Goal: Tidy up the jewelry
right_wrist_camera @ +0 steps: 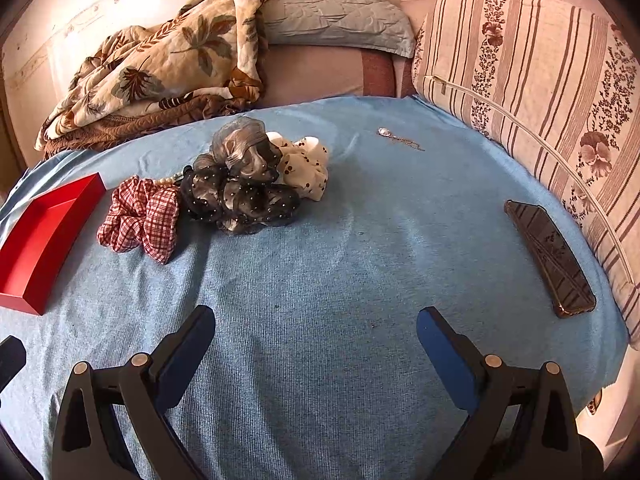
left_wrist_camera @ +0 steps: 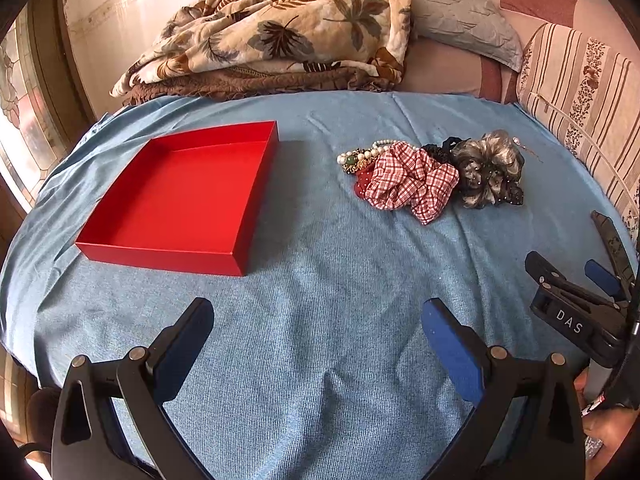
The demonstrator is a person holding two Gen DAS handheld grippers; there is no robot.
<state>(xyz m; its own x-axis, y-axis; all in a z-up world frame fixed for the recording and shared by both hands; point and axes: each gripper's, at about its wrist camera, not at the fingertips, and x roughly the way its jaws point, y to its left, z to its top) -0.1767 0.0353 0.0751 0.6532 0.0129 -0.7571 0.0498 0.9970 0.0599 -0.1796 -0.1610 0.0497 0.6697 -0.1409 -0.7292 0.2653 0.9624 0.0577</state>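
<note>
phone [right_wrist_camera: 550, 258] lies right of the pile, by striped cushion [right_wrist_camera: 540, 80] | red box [left_wrist_camera: 180, 196] empty, left of scrunchies and bead bracelets [left_wrist_camera: 428, 172] on blue bed sheet [left_wrist_camera: 320, 320] | pendant [right_wrist_camera: 386, 133] apart | left gripper [left_wrist_camera: 318, 344] and right gripper [right_wrist_camera: 316, 350] jaws wide, empty, pile well ahead

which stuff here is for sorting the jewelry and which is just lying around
For the job:
red box, empty
pearl bracelet
red checked scrunchie
dark dotted scrunchie
white cherry scrunchie
pendant chain, lying apart from the pile

Just lying about:
phone
leaf-print blanket
striped pillow
blue-grey pillow
</note>
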